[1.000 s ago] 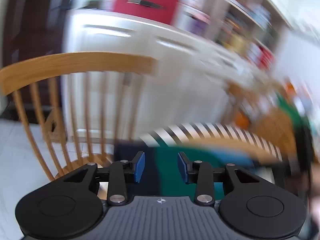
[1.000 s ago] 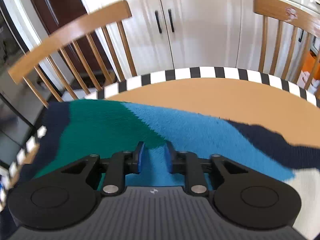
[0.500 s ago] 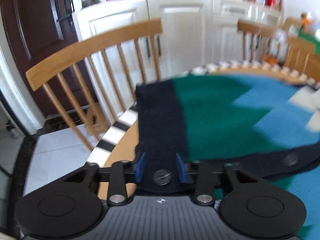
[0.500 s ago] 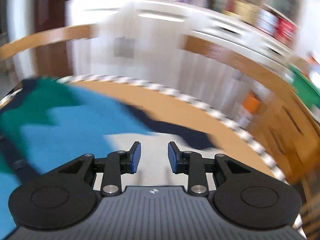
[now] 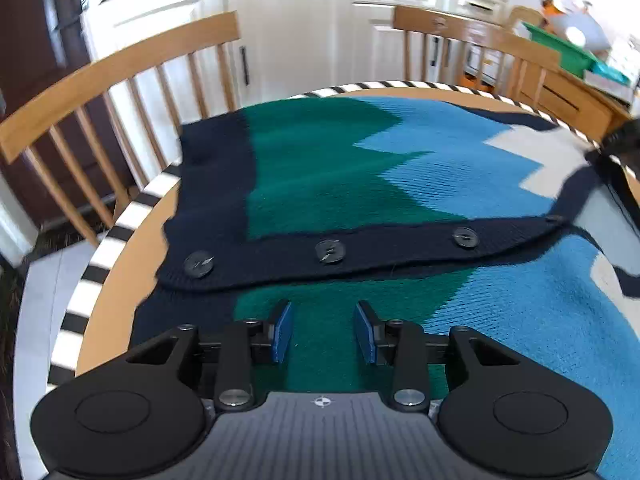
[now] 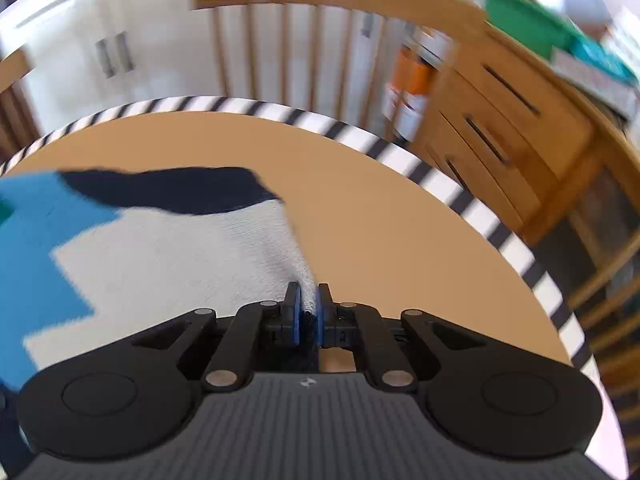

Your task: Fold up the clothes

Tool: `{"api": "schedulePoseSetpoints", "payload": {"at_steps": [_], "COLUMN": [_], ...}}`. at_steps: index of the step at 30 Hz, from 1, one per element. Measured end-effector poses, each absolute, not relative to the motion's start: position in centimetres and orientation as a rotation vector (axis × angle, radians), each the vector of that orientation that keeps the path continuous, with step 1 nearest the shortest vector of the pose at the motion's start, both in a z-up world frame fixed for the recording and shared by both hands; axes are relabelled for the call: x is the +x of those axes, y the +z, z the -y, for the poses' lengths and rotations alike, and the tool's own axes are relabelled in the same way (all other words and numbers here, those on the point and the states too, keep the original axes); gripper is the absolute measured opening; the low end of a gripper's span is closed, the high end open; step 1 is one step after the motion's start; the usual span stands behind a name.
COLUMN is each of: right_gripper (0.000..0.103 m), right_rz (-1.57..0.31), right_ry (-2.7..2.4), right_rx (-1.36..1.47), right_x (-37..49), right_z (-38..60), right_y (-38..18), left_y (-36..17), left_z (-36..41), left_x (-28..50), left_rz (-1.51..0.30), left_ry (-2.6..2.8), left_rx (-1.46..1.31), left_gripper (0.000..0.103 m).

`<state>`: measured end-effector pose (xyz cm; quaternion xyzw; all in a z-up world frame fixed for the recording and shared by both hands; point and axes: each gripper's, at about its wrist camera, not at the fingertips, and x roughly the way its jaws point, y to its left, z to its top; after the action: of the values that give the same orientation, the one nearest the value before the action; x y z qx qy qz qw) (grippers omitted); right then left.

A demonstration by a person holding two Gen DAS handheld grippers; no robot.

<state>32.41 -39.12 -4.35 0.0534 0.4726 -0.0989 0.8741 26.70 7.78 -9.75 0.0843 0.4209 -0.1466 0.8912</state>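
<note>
The left gripper (image 5: pixel 323 330) was held partly open above the green part of the cardigan (image 5: pixel 360 168), its jaws opening a little, with nothing pinched between the blue pads (image 5: pixel 282 332) and the knit only lying below the gap. The right gripper (image 6: pixel 307 312) was seen almost closed, its jaws closing on a raised ridge of the cardigan's pale cloth at the garment's right edge, which was pressed between the two pads. The cardigan was spread flat over a round table (image 5: pixel 120 280) with a tan top and a black-and-white striped rim; its dark buttoned band (image 5: pixel 328 252) was laid across the middle, three buttons being visible on it. At the left, the dark hem was found close to the table's rim, with a narrow strip of bare tabletop beside it. In the right wrist view, a broad stretch of bare tabletop (image 6: pixel 380 208) was left between the pinched cloth and the striped rim. Two wooden chairs (image 5: pixel 120 64) were stood just beyond the far rim, with white cupboards (image 5: pixel 296 32) behind them, and a wooden chest of drawers (image 6: pixel 512 120) was set near the table's right side.
</note>
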Motion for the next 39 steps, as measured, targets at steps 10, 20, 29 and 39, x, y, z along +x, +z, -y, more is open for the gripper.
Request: {"api": "schedulePoseSetpoints", "payload": {"at_steps": [10, 20, 29, 39], "right_gripper": [0.046, 0.046, 0.049, 0.058], "right_rz": [-0.835, -0.942, -0.881, -0.713], "right_ry": [0.049, 0.413, 0.497, 0.757], "right_rx": [0.048, 0.156, 0.220, 0.050], "right_x": [18.5, 2.0, 0.7, 3.7], "right_z": [34.8, 25.4, 18.9, 13.6], "right_y": [0.2, -1.9, -4.3, -3.3], "left_y": [-5.5, -6.1, -8.2, -7.5], "left_z": [-13.2, -13.5, -14.6, -15.2], "left_x": [21.5, 10.9, 8.1, 5.9], "left_rz": [-0.758, -0.860, -0.902, -0.852], "left_ry": [-0.201, -0.264, -0.241, -0.226], "left_rx": [0.007, -0.177, -0.370, -0.394], "left_gripper": [0.050, 0.061, 0.062, 0.065]}}
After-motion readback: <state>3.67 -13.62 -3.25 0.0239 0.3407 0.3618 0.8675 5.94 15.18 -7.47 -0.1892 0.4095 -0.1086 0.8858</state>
